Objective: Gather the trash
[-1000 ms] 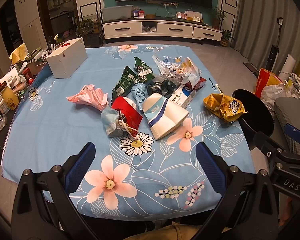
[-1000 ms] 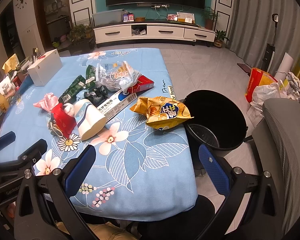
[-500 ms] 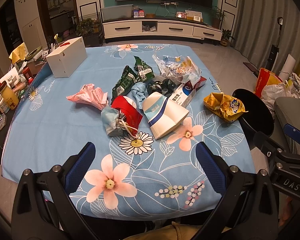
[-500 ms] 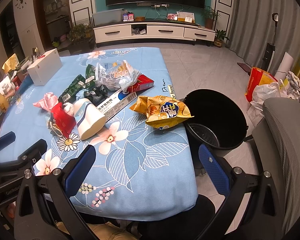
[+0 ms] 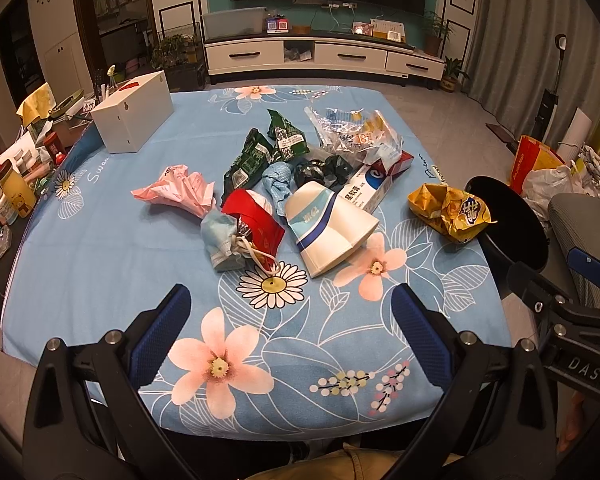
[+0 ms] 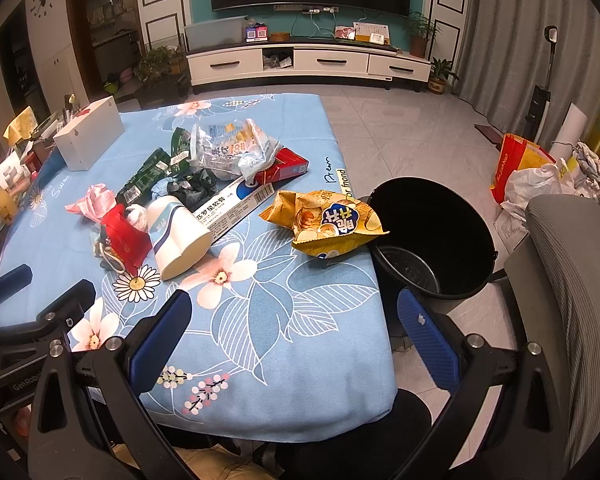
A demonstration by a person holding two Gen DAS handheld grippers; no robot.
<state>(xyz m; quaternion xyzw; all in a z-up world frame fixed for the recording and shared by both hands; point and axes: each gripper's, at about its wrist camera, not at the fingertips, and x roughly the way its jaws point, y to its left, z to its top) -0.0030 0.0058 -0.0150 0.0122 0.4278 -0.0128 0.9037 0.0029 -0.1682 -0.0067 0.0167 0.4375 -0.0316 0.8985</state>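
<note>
The trash lies in a loose heap at the middle of the table [image 5: 100, 248], on its blue flowered cloth. In the heap we see a white cup [image 5: 328, 228] on its side, a red wrapper [image 5: 256, 220] touching a balled blue mask [image 5: 220, 236], a pink paper wad [image 5: 176, 190] to the left, green packets [image 5: 260, 148] behind, a clear plastic bag [image 5: 356, 132] and a long toothpaste box [image 5: 376, 184] partly under that bag. A yellow chip bag [image 6: 324, 220] lies apart from the heap at the table's right edge, its corner overhanging the black bin [image 6: 432, 236], which stands on the floor just beside the table. A white box [image 5: 134, 120] sits near the far left corner. We hold the left gripper [image 5: 290, 320] above the near edge, fingers spread wide with nothing between them. Our right gripper [image 6: 294, 320] hangs over the near right corner, fingers likewise spread and holding nothing, one over the cloth and the other in front of the bin.
</note>
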